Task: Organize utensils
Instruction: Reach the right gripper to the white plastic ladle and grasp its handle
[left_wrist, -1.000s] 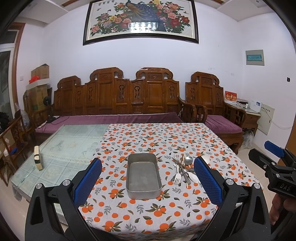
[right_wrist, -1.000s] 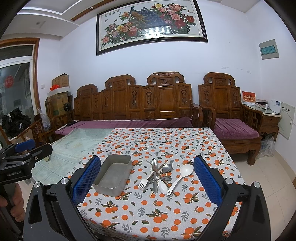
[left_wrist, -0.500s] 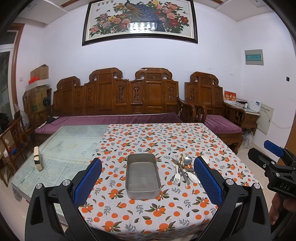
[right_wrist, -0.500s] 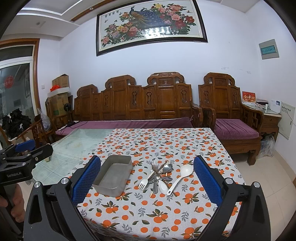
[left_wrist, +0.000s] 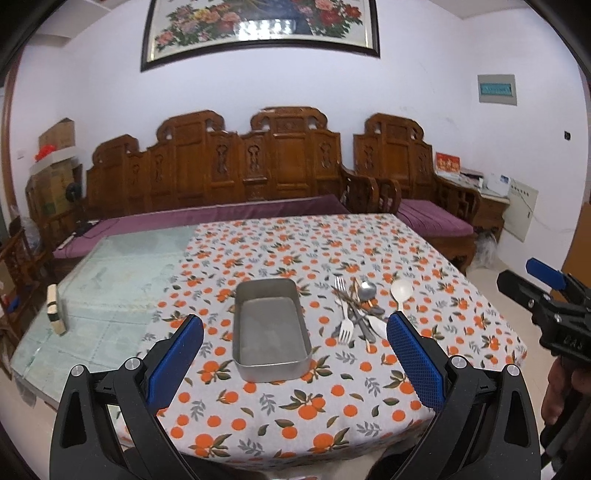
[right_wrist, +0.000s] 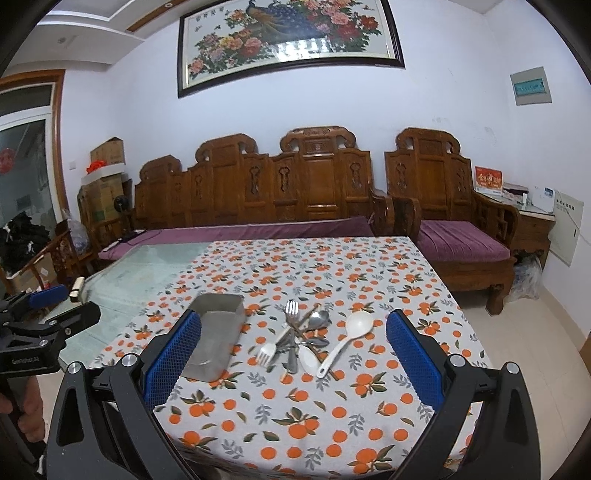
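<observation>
An empty rectangular metal tray (left_wrist: 270, 327) (right_wrist: 216, 341) lies on the orange-print tablecloth (left_wrist: 332, 406). To its right is a heap of utensils (left_wrist: 356, 312) (right_wrist: 299, 334): forks, metal spoons, chopsticks and a white plastic spoon (left_wrist: 400, 291) (right_wrist: 347, 338). My left gripper (left_wrist: 295, 350) hovers open above the near table edge, with the tray between its blue pads. My right gripper (right_wrist: 293, 350) is open too, framing the heap. Each gripper shows in the other's view: the right gripper (left_wrist: 546, 295) at the right edge, the left gripper (right_wrist: 44, 317) at the left edge.
The left part of the table is bare glass (left_wrist: 110, 280) with a small block (left_wrist: 55, 308) standing on it. A carved wooden sofa (left_wrist: 240, 177) with purple cushions runs behind the table. A wooden armchair (right_wrist: 454, 221) stands at the far right.
Both grippers have come closer to the table and tipped downward, so the tray and the utensils look larger. Nothing on the table has moved.
</observation>
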